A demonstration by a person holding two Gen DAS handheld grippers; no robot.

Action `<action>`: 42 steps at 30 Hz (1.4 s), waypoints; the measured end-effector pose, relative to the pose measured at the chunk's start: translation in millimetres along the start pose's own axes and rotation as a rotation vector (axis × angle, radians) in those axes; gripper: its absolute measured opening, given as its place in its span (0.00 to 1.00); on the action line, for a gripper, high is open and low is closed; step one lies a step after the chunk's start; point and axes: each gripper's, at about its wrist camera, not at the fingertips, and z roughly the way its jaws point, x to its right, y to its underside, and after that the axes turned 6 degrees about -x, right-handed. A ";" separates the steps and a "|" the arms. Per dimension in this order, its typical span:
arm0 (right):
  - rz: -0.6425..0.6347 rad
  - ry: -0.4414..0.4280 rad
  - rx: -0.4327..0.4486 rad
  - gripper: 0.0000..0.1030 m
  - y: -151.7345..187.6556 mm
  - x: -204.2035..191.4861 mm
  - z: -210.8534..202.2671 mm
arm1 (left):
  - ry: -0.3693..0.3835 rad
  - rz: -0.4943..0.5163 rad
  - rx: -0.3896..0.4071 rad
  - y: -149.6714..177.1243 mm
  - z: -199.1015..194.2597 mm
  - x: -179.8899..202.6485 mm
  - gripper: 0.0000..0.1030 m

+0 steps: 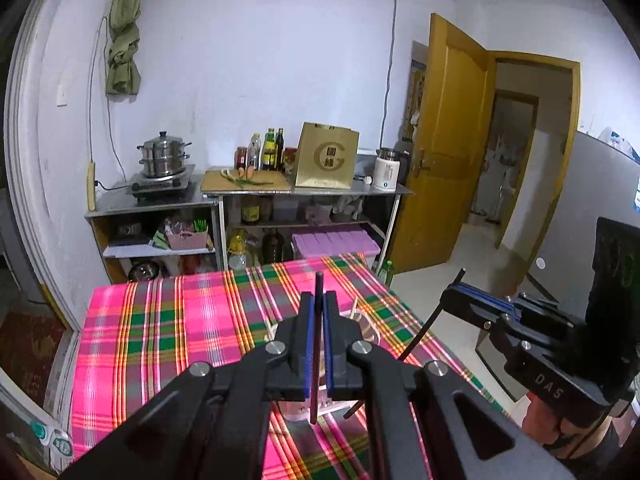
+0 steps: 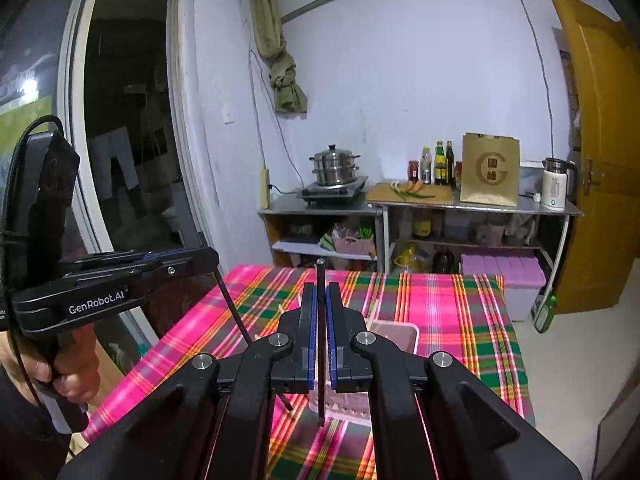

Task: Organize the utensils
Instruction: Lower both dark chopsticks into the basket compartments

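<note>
Left claw (image 1: 319, 312) closest to my lens: blue pads together, clamped on a dark chopstick (image 1: 318, 344). Stick runs upright between the pads, tip poking above them, lower end hanging over a pink basket (image 1: 370, 330) on the tabletop (image 1: 160, 320).

Right claw (image 2: 321, 308) same story: pads pinched on a second chopstick (image 2: 321, 344), upright, top end above the fingers, bottom end over the basket's (image 2: 396, 332) near edge.

From the left view I see the right claw (image 1: 454, 294) off to the right, its stick (image 1: 430, 320) slanting down toward the tabletop's right side. From the right view the left claw (image 2: 214, 258) sits on the left, held by a hand (image 2: 68, 376), its stick (image 2: 234, 308) angling down and right.

Basket sits mid-tabletop, on the pink-green plaid cloth, mostly hidden behind my claws. Pale wooden sticks (image 1: 356, 308) lean out of it; can't tell how many.

Far side, against the wall: steel shelf unit with a steamer pot (image 1: 164, 156) on a stove at left, cutting board (image 1: 244, 180) with greens in the middle, bottles (image 1: 268, 148), a tan paper bag (image 1: 326, 160), white kettle (image 1: 388, 172) at right. Yellow door (image 1: 444, 140) stands open on the far right.
</note>
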 end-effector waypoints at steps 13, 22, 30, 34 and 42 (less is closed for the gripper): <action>0.022 -0.001 0.062 0.04 -26.8 10.8 13.0 | -0.002 0.018 0.038 -27.7 16.9 1.3 0.05; 0.047 -0.011 0.031 0.04 -20.5 20.2 46.3 | 0.003 0.005 -0.001 -21.4 54.2 -9.6 0.05; 0.068 -0.011 -0.005 0.04 -13.9 29.2 66.7 | 0.009 -0.007 -0.038 -14.3 77.4 -16.3 0.05; 0.057 -0.011 0.024 0.04 -26.0 27.6 55.8 | 0.008 -0.001 -0.026 -19.9 73.3 -15.9 0.05; 0.040 -0.008 0.041 0.04 -34.2 22.5 52.9 | 0.014 0.004 -0.023 -22.2 72.3 -14.0 0.05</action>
